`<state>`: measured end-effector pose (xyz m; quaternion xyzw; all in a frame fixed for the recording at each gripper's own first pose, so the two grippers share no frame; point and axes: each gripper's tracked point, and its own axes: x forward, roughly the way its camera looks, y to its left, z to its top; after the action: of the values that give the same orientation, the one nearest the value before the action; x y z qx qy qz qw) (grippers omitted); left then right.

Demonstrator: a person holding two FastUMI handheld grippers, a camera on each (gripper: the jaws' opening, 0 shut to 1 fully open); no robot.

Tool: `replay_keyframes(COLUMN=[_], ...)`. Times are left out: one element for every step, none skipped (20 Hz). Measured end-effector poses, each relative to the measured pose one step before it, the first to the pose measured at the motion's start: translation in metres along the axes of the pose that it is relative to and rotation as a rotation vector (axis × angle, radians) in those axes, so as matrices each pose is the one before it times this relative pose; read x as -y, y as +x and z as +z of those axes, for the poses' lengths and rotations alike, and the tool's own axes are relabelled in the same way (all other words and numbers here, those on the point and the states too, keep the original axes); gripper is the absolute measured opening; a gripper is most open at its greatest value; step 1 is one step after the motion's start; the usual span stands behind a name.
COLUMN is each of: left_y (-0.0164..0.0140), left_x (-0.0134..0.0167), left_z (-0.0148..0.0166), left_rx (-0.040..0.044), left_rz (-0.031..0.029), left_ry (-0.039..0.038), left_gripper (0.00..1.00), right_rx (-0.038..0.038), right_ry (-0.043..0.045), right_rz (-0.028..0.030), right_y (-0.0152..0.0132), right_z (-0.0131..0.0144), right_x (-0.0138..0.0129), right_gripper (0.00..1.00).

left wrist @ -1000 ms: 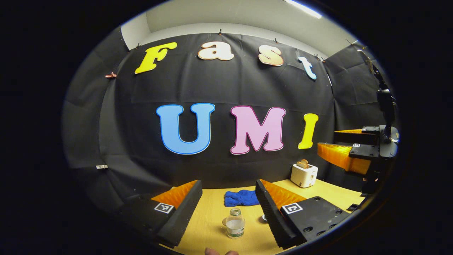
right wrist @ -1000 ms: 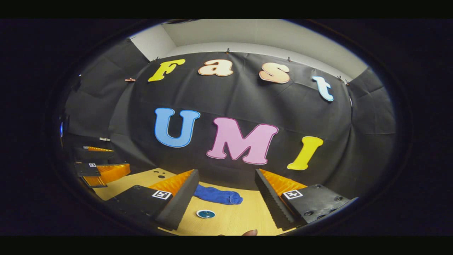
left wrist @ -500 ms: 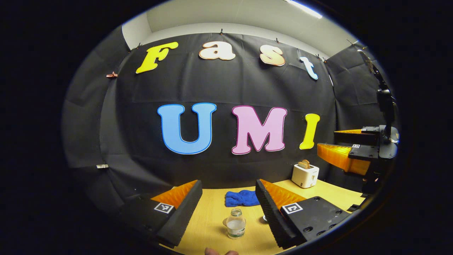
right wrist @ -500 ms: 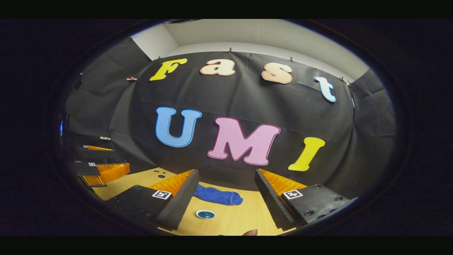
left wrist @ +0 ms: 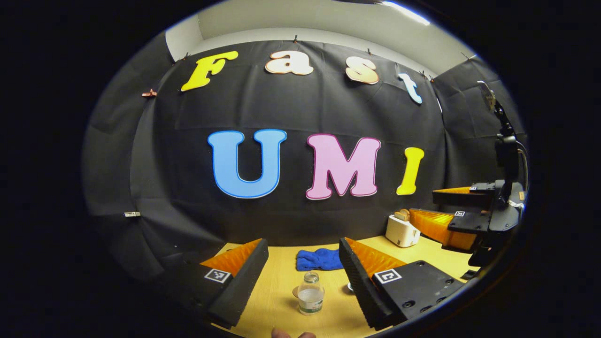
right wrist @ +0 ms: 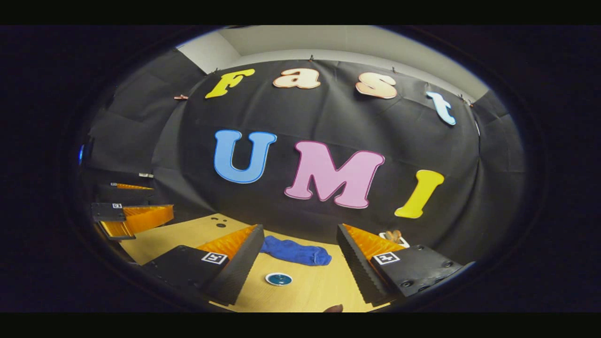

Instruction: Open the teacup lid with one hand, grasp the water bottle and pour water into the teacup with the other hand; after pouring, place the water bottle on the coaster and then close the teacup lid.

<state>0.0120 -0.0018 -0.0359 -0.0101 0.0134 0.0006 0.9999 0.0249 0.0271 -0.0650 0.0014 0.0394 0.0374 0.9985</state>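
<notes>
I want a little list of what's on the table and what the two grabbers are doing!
table: light wood
water bottle: upright, no cap, partly filled, ahead of the left gripper
blue cloth: crumpled near the back wall
toaster: white, bread in it, far right
teal round thing: flat on the table, ahead of the right gripper
left gripper: jaws open, empty
right gripper: jaws open, empty

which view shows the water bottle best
The left gripper view: the water bottle stands upright on the table, whole and unblocked, framed between the open left claw. The right gripper view faces the blue cloth instead.
</notes>
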Motion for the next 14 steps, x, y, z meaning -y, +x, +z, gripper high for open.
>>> replay_keyframes(left_y=[0.00367,0.00424,0.00429,0.00412,0.00534,0.00494,0.00579,0.00564,0.00586,0.00557,0.00409,0.00364,0.00487,0.00346], left_x=[-0.00089,-0.00043,-0.00029,0.00009,0.00078,0.00117,0.0012,0.00158,0.00155,0.00069,0.00133,0.00184,0.00155,0.00083], left_z=[-0.0105,-0.01048,-0.0123,-0.01169,-0.01452,-0.0116,-0.01373,-0.01268,-0.01384,-0.0126,-0.0129,-0.01151,-0.01281,-0.0104], left_rx=[-0.01011,-0.00699,-0.01072,-0.00823,-0.00756,-0.00564,-0.00462,-0.00301,-0.00376,-0.00314,-0.00034,-0.00096,-0.00483,-0.00586], left_rz=[-0.00056,-0.00012,-0.00024,0.0006,-0.00154,-0.00384,-0.00355,-0.00536,-0.00385,-0.00324,-0.00907,-0.00797,-0.00707,-0.00515], left_ry=[0.00452,0.00435,0.00328,0.001,-0.00241,-0.00477,-0.0051,-0.0043,-0.00122,0.00144,0.00133,0.00433,0.00286,-0.00006], left_gripper=[0.95,0.95,0.95,0.95,0.95,0.95,0.95,0.95,0.95,0.95,0.95,0.95,0.95,0.95], right_rx=[-0.00785,-0.00618,-0.00567,-0.00304,-0.00379,-0.00504,-0.0005,0.00162,-0.00157,-0.00686,-0.00954,-0.00798,-0.00749,-0.00621], right_ry=[0.002,0.0003,-0.00211,-0.00137,-0.00185,0.00259,0.00908,0.01107,0.00681,0.00228,-0.00011,-0.00589,-0.00515,-0.00511], right_rz=[0.00183,0.00277,0.00046,0.00081,-0.00108,0.00064,0.001,0.00187,-0.00087,-0.00111,-0.00022,0.00027,0.00108,0.00354], right_y=[0.00319,0.00449,0.00336,0.00253,0.00387,0.00407,0.00306,0.00487,0.00477,0.00599,0.00717,0.0076,0.0063,0.00744], right_z=[-0.01101,-0.01255,-0.01197,-0.01144,-0.01184,-0.01199,-0.01111,-0.01005,-0.01183,-0.01273,-0.01401,-0.01292,-0.01228,-0.01363], right_x=[-0.00297,-0.00271,-0.00265,-0.00164,-0.00236,-0.00242,-0.00331,-0.00308,-0.00156,-0.00106,-0.00116,-0.00128,-0.00022,-0.00012], right_gripper=[0.96,0.96,0.96,0.96,0.96,0.96,0.96,0.96,0.96,0.96,0.96,0.96,0.96,0.96])
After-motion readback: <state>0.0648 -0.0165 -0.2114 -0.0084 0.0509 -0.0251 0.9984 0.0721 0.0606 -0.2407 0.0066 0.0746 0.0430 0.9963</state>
